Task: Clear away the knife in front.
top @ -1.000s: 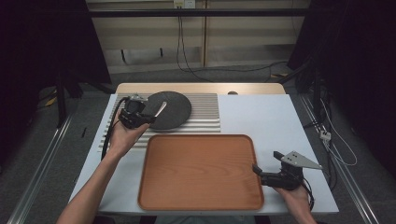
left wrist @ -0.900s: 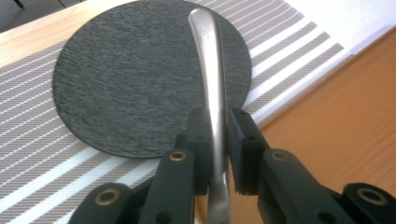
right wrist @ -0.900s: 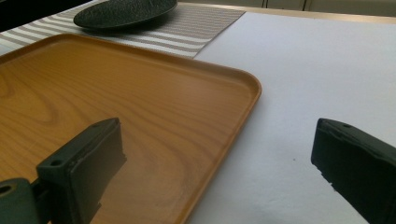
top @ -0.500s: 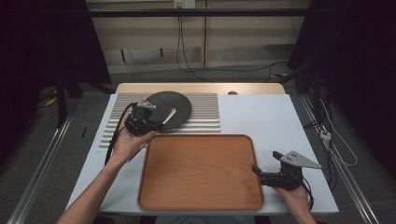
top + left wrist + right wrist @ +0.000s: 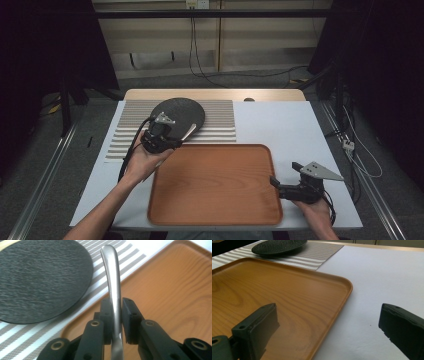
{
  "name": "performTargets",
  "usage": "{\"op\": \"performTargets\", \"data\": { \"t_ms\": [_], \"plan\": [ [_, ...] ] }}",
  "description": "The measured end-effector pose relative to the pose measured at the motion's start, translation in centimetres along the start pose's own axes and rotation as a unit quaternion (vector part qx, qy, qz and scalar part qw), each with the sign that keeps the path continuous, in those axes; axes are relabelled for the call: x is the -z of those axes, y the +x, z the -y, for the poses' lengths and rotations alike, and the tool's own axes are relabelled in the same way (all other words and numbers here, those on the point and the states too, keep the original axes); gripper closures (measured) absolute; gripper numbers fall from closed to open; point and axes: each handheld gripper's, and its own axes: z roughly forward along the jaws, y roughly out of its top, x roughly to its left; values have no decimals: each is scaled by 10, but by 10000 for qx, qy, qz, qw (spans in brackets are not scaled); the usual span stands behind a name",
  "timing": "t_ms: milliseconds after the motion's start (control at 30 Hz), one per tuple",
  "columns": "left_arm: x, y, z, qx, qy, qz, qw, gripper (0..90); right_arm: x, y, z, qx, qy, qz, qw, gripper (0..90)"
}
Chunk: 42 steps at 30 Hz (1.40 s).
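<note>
One metal utensil handle (image 5: 111,277), clamped between the jaws of the left gripper (image 5: 159,136); it sticks out over the near edge of the striped placemat (image 5: 220,117), just by the far-left corner of the tray (image 5: 215,200). Can't tell what kind of utensil it is, working end hidden. One dark round plate (image 5: 182,112) on the mat, close to the handle. One wooden tray, nothing on it, centre of the desk (image 5: 285,125). Right gripper (image 5: 287,189) at the tray's right edge, jaws wide apart w/ the tray rim between them, not pressing it. Two grippers, one in each hand.
</note>
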Motion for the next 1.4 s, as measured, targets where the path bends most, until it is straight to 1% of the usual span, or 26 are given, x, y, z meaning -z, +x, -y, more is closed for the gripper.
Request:
{"op": "performTargets", "data": {
  "t_ms": [100, 133, 167, 200, 233, 267, 333, 367, 433, 467, 500, 533, 567, 600, 700, 833, 900, 967, 1033, 1267, 1400],
  "plan": [
    [-2, -6, 3, 10, 2, 95, 10000, 801, 0, 0, 0, -6, 0, 7, 10000, 23],
    [-4, -8, 5, 9, 49, 112, 9999, 801, 0, 0, 0, -15, 1, 8, 10000, 23],
    [-6, -10, 6, 45, 95, -2, 9999, 801, 0, 0, 0, -11, -1, 6, 10000, 23],
    [-8, -10, 7, 76, 143, 165, 9997, 801, 0, 0, 0, 2, 2, 7, 10000, 23],
    [-10, -12, 9, 144, 125, 82, 9998, 801, 0, 0, 0, 14, -2, 3, 10000, 23],
    [-13, -14, 10, 132, 189, 74, 9997, 801, 0, 0, 0, 13, -3, 2, 10000, 23],
    [-16, -16, 12, 148, 219, 70, 9996, 801, 0, 0, 0, 10, -1, 4, 10000, 23],
    [-17, -18, 13, 151, 248, 103, 9995, 801, 0, 0, 0, 9, 2, 2, 10000, 23],
    [-19, -21, 14, 111, 270, 63, 9996, 801, 0, 0, 0, 1, -1, 4, 10000, 23],
    [-19, -23, 14, 92, 295, 102, 9995, 801, 0, 0, 0, -2, 1, 1, 10000, 23],
    [-21, -25, 15, 76, 321, 88, 9994, 801, 0, 0, 0, 1, 1, -10, 10000, 23],
    [-22, -26, 16, 44, 369, 203, 9991, 800, 0, 0, 0, 4, 6, -4, 10000, 23],
    [-23, -27, 17, 40, 394, 201, 9990, 800, 0, 0, 0, 11, 4, -5, 10000, 23],
    [-25, -30, 19, 31, 426, 154, 9990, 801, 0, 0, 0, 9, 8, -2, 10000, 23],
    [-31, -35, 22, -19, 543, 180, 9984, 801, 1, 1, 0, 8, 6, -2, 10000, 23],
    [-36, -38, 27, -17, 631, 197, 9978, 800, 1, 1, 0, 1, 11, 4, 10000, 23],
    [-39, -40, 30, -27, 654, 60, 9978, 800, 1, 0, 0, 8, 9, 4, 10000, 23],
    [-41, -41, 32, 22, 693, 97, 9975, 800, 1, 1, 0, 11, 9, -3, 10000, 23],
    [-43, -41, 35, 26, 729, 64, 9973, 801, 1, 1, 0, 21, 12, -7, 10000, 23],
    [-55, -45, 41, 59, 905, 151, 9958, 800, 0, 1, 0, 19, 18, -20, 10000, 23],
    [-54, -47, 42, 25, 877, 94, 9961, 800, 0, 2, 0, 9, 20, -20, 10000, 22]
  ]
}}
